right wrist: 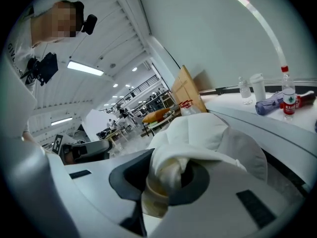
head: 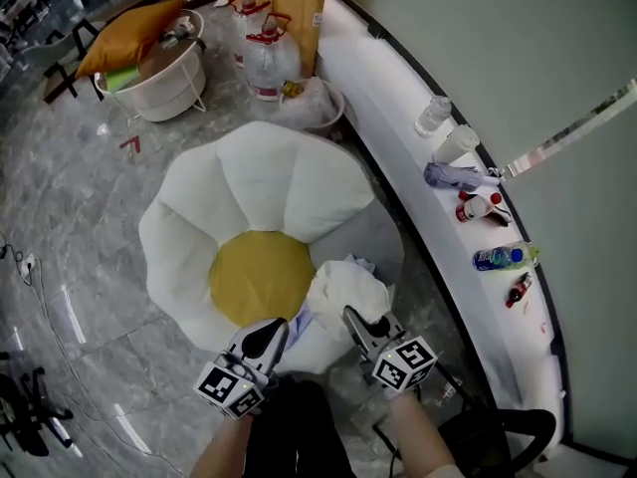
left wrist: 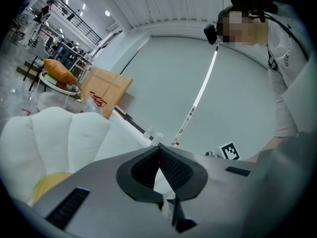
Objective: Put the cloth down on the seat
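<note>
Both grippers at the seat's near edge, cloth in the right one

Head view: left gripper (head: 267, 339) and right gripper (head: 354, 319) point at the flower-shaped seat (head: 249, 182). The white cloth (head: 346, 289) bunches over its near right petal, beside the yellow centre, and whether it rests there I cannot tell. Left gripper view: the jaws meet at their tips with nothing between them. Right gripper view: the jaws clamp a bunched fold of the cloth. Placing seems in hand; next, the right gripper likely needs to lower and part its jaws over the seat.
</note>
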Available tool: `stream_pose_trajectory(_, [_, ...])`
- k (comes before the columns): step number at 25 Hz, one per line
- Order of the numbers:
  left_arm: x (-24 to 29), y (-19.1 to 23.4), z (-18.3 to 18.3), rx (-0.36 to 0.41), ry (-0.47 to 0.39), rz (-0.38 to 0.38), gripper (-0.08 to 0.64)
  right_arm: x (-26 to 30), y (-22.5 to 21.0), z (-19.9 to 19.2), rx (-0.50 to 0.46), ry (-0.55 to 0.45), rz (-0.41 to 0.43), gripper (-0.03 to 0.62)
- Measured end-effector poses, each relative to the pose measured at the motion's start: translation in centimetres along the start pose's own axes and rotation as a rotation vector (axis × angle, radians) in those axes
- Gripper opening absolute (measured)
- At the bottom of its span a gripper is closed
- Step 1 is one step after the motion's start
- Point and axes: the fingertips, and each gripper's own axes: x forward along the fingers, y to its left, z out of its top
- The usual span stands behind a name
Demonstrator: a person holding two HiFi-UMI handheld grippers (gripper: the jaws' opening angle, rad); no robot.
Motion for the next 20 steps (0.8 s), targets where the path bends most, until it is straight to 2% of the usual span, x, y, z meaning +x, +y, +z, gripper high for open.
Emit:
stream_pose_trajectory(13, [4.7, 3.4, -8.1, -0.038, 0.082, -0.031, 0.012, 2.9, -7.1, -7.5, 0.062, 0.055, -0.061, 0.075])
stream_pose_trajectory(20, [6.8, 3.2, -12.2, -0.065, 0.128, -0.099, 0.014, 4.6, -9.7, -10.2, 0.079, 0.042, -0.044, 0.076])
